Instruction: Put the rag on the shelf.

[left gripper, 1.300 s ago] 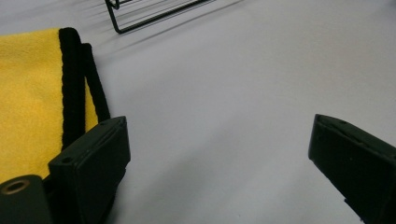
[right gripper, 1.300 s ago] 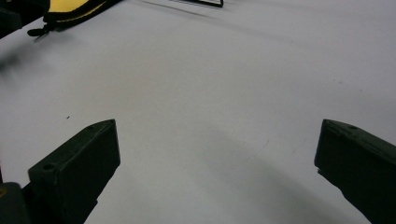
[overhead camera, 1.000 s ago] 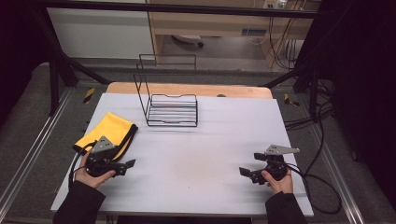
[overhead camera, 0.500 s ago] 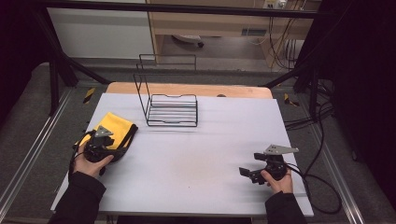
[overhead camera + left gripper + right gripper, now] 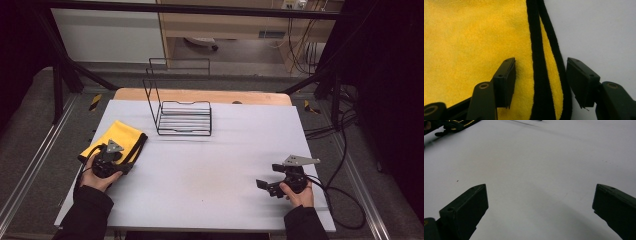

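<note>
A yellow cloth (image 5: 119, 136) with a black border lies folded at the table's left side. My left gripper (image 5: 123, 159) points down onto the cloth's near right edge. In the left gripper view its jaws straddle that edge (image 5: 540, 72): one pad rests over the yellow pile (image 5: 469, 37), the other beside the black border (image 5: 536, 50) on the white surface. These jaws have just been closing, with the cloth's edge between them, and a gap still shows. Near the front right, my right gripper (image 5: 264, 186) is held low and open (image 5: 539, 202) over bare table.
A black wire rack (image 5: 182, 117) stands at the back centre of the white table (image 5: 240, 145). Cables trail off the right edge. Dark frame bars run along both sides.
My left hand has moved up and onto the cloth's edge, and its jaws have narrowed. The right hand has stayed put.
</note>
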### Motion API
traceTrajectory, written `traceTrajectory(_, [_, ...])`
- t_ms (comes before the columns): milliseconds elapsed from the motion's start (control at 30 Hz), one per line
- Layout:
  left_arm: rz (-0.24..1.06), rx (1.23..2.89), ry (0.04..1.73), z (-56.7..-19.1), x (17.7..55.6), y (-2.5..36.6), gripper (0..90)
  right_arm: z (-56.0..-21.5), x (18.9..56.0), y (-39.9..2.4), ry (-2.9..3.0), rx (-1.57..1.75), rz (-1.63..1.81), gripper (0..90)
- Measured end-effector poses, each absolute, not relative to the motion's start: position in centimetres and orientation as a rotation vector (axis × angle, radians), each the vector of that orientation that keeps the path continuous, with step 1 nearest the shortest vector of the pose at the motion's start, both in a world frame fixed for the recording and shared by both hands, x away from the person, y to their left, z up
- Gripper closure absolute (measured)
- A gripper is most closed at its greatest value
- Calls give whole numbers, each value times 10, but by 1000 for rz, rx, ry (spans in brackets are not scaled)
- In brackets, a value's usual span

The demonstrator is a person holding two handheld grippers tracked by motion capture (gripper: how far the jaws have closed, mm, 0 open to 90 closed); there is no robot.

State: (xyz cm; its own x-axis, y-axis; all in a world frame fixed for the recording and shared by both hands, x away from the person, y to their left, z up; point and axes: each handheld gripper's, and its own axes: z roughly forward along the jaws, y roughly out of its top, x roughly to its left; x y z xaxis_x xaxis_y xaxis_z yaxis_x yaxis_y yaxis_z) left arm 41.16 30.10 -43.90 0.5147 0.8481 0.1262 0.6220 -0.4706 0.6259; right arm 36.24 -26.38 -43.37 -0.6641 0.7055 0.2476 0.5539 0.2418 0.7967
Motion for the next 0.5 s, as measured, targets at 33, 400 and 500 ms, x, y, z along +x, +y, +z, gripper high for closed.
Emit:
traceTrajectory(33, [585,2250,1200,-439,411,300,414,-434,362,-264,2343,1201,1395,8])
traceTrajectory(400, [661,2258,1231,-439,413,302,656,-434,362,-263,2342,1200,1397,8])
traceTrajectory(500, [666,2256,1238,-439,413,302,675,-434,362,-263,2341,1202,1401,8])
